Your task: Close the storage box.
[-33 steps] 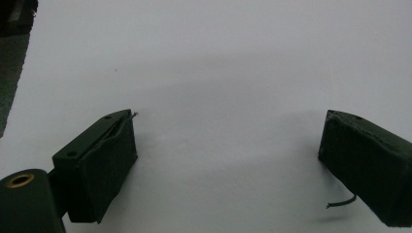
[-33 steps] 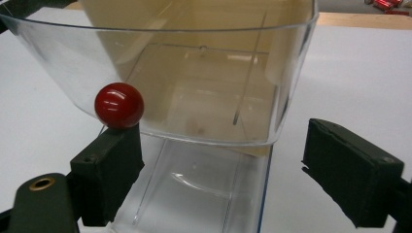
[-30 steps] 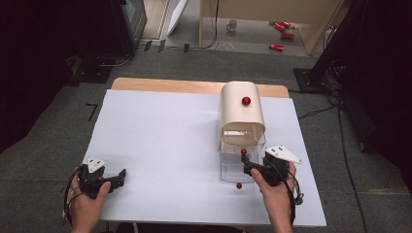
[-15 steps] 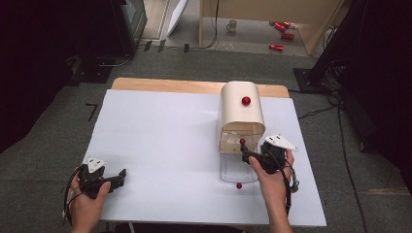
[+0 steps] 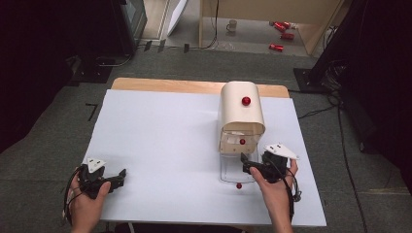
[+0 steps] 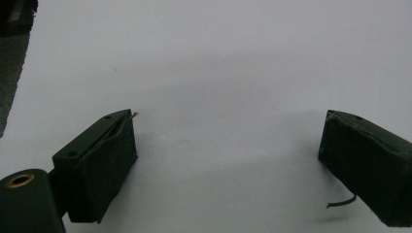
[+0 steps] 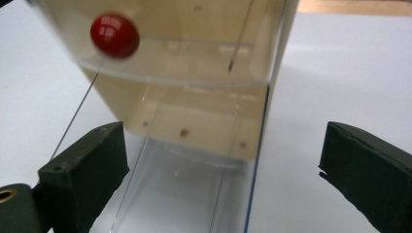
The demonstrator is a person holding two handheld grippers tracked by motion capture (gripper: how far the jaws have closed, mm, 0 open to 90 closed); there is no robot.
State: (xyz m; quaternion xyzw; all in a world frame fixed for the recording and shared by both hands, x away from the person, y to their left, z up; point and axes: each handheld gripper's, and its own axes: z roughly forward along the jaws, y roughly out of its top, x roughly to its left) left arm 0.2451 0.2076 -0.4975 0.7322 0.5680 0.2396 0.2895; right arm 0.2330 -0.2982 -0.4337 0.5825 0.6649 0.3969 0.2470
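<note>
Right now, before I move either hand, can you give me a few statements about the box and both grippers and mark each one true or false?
1. The right gripper has its jaws open at the front of the cream box. True.
2. The left gripper is clamped on a red knob. False: its jaws stand open over bare white table, holding nothing.
3. A clear flap lies folded down on the table in front of the box, with a small red knob at its near edge. True.
4. The box stands on the left half of the table. False: it stands on the right half, toward the far edge.
5. The curved top of the box carries a red knob. True.
</note>
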